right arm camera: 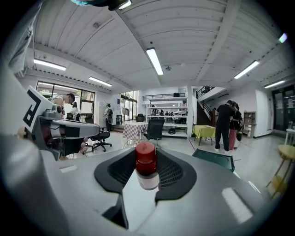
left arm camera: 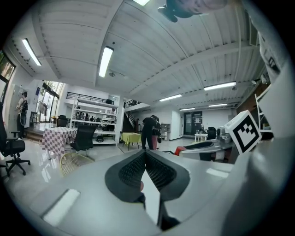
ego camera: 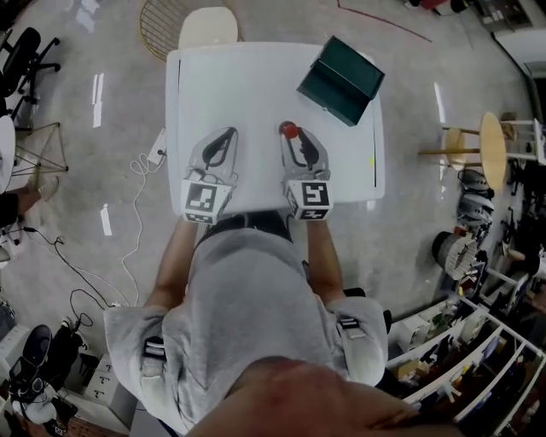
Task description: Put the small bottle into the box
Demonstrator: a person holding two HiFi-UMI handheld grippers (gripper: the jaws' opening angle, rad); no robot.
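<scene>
The small bottle [right arm camera: 146, 167], clear with a red cap, stands upright between my right gripper's [right arm camera: 146, 159] black pads, which are shut on it. In the head view its red cap [ego camera: 289, 130] shows at the tips of the right gripper [ego camera: 294, 136], low over the white table [ego camera: 247, 85]. The box [ego camera: 341, 79], dark green with its lid open, sits at the table's far right corner, ahead and to the right of the bottle. It appears as the green box [right arm camera: 213, 159] in the right gripper view. My left gripper [ego camera: 223, 136] rests beside the right one, jaws shut with nothing between them [left arm camera: 145, 154].
A round wicker chair [ego camera: 175, 24] stands beyond the table's far edge. A wooden stool [ego camera: 491, 149] is on the floor to the right. A power strip and cable [ego camera: 157, 148] lie left of the table. People stand far off in the room [right arm camera: 226, 125].
</scene>
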